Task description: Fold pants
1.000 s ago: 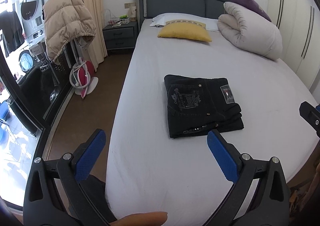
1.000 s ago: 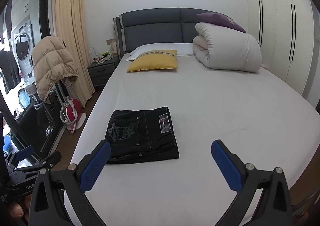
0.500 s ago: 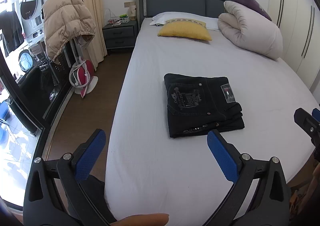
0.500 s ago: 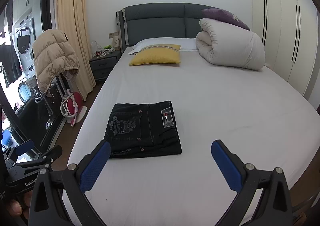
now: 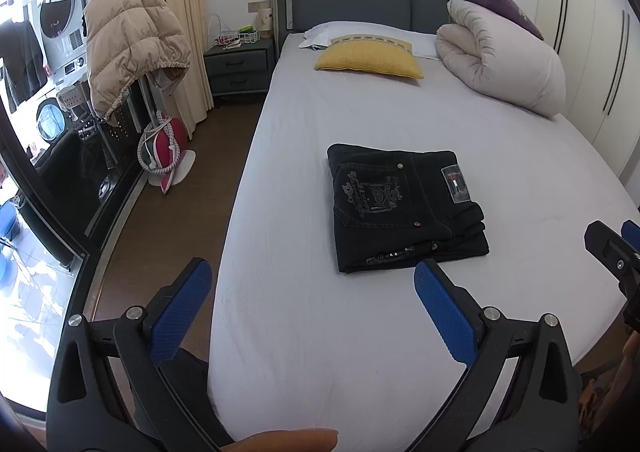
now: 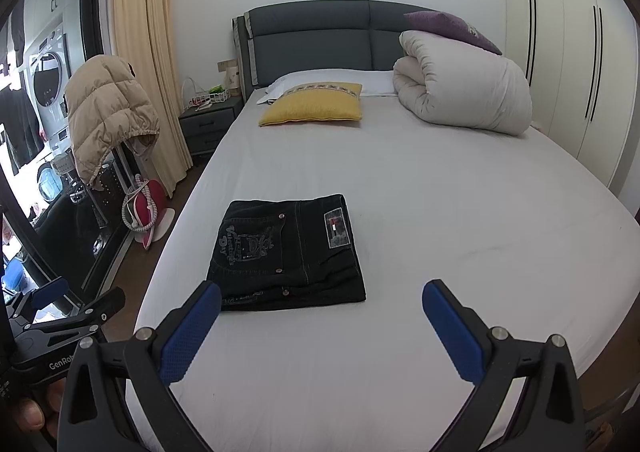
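Note:
Black jeans (image 5: 404,208) lie folded into a compact rectangle on the white bed sheet (image 5: 360,332), back pocket and label patch facing up; they also show in the right wrist view (image 6: 286,252). My left gripper (image 5: 312,312) is open and empty, held back above the bed's near edge. My right gripper (image 6: 320,324) is open and empty, also short of the jeans. The right gripper's tip shows at the right edge of the left wrist view (image 5: 612,252), and the left gripper shows at the lower left of the right wrist view (image 6: 64,320).
A yellow pillow (image 5: 370,60), a rolled white duvet (image 5: 504,60) and a purple cushion (image 6: 452,30) lie by the grey headboard. A nightstand (image 5: 240,68), a coat on a rack (image 5: 132,48) and a red iron (image 5: 164,156) stand left of the bed. Wardrobes (image 6: 568,72) are on the right.
Both grippers drifted slightly back from the bed, the right one lifting a little. The jeans have not moved. Both grippers stay open.

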Action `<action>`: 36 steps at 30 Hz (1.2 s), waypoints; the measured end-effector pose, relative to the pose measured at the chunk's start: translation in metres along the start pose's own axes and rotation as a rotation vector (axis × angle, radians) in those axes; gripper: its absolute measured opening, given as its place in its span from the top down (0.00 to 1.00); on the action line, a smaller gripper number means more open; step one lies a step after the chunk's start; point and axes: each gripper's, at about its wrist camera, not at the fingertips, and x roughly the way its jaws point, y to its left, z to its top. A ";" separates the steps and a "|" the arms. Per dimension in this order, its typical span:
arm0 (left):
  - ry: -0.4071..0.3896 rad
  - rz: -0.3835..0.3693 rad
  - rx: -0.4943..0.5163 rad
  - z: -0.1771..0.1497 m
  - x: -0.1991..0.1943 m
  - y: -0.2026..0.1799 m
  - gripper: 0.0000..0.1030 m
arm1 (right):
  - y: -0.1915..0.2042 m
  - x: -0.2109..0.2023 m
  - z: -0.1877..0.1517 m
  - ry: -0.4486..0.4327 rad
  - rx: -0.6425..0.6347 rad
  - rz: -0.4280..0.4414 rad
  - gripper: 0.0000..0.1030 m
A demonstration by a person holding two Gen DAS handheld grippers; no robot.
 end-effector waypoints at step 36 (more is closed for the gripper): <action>0.004 -0.002 0.002 -0.002 0.005 0.003 0.00 | 0.003 0.002 -0.005 0.018 -0.007 0.004 0.00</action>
